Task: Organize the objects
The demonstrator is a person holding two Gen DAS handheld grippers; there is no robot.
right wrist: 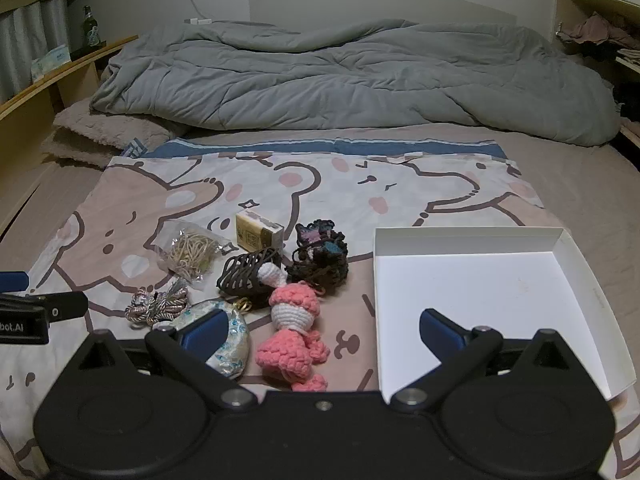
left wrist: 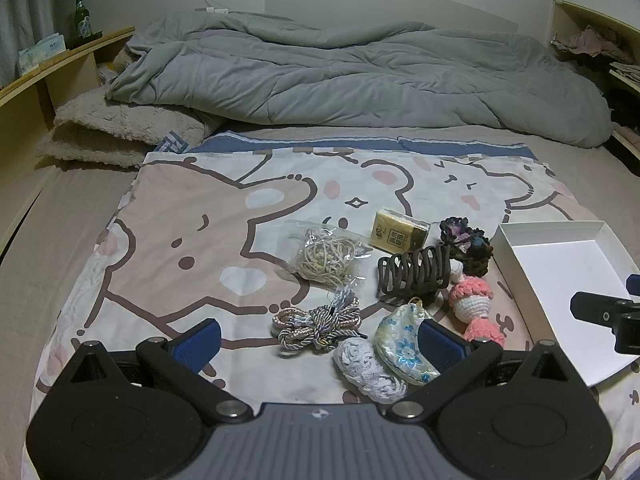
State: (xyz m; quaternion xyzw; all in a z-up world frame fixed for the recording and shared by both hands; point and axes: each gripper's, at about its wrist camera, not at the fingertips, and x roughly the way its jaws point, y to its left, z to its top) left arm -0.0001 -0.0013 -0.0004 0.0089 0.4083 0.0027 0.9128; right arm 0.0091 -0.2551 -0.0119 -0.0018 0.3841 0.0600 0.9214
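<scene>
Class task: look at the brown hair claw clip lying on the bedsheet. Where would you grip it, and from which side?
Grip the hair claw clip across its arched spine, coming from above. Its curved teeth leave gaps, while the spine looks solid. The pink crochet doll crowds its right side.

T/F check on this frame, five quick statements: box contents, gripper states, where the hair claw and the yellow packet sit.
1. The white box is empty. True.
2. The left gripper is shut on the floral pouch. False: its jaws stand wide open, holding nothing; the pouch lies on the sheet by one finger.
3. The brown hair claw lies outside the box, among the small items. True.
4. The right gripper is open. True.
5. The yellow packet is nearer the camera than the pink crochet toy. False: the packet lies farther back, towards the grey duvet.
</scene>
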